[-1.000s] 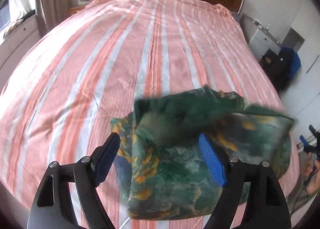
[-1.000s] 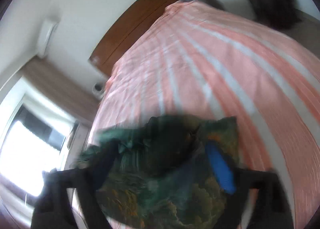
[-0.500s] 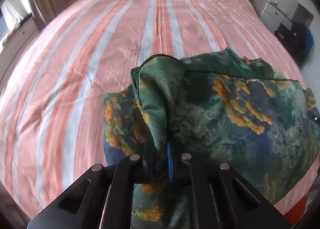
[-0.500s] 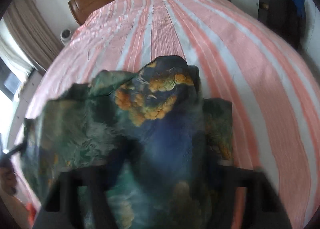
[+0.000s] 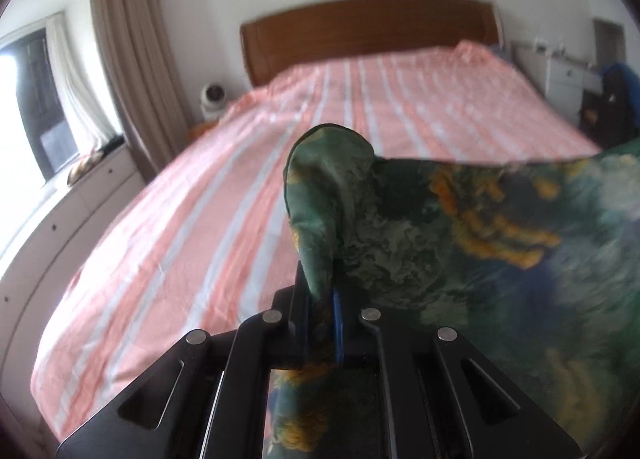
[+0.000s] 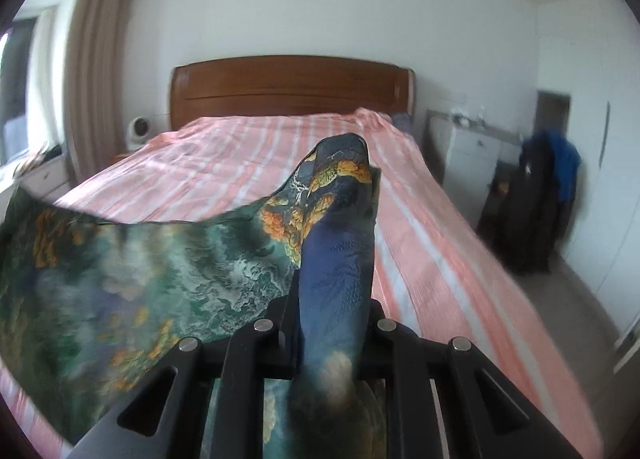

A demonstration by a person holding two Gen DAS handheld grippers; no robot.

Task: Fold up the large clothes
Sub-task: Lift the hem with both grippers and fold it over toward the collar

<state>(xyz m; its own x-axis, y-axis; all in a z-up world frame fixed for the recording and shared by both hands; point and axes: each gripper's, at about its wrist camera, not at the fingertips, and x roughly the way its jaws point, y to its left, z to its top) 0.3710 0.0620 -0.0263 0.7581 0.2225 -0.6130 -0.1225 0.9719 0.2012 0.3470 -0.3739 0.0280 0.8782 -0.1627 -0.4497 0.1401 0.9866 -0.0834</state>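
Since the earlier frames, in which the jaws stood spread over a crumpled heap on the bed, the printed green garment [image 5: 500,243] is seen lifted clear of the mattress and both views are raised toward the wooden headboard [image 5: 368,31]. The left gripper [image 5: 320,323] is pressed together on a bunched corner of the cloth at lower centre of its frame, a fold standing up above the fingers. In the right wrist view the right gripper [image 6: 328,335] is shown closing on the opposite corner, a blue-and-orange tuft [image 6: 340,187] rising between its fingers. The fabric is stretched as a sheet between the two grips, running off the right edge of the left view and the left edge of the right view; such a hold is judged to serve spreading the piece flat before a fold is laid. The pink striped bedspread [image 5: 208,219] lies open beneath and offers the likely laying surface. A small white fan [image 5: 215,97] is seen at upper left beside the curtain [image 5: 132,59], white drawers [image 6: 476,147] and dark hanging clothes [image 6: 536,211] at right. Nothing on the bed is seen in the way; only the cloth's own sag toward the near edge could be judged a hindrance.
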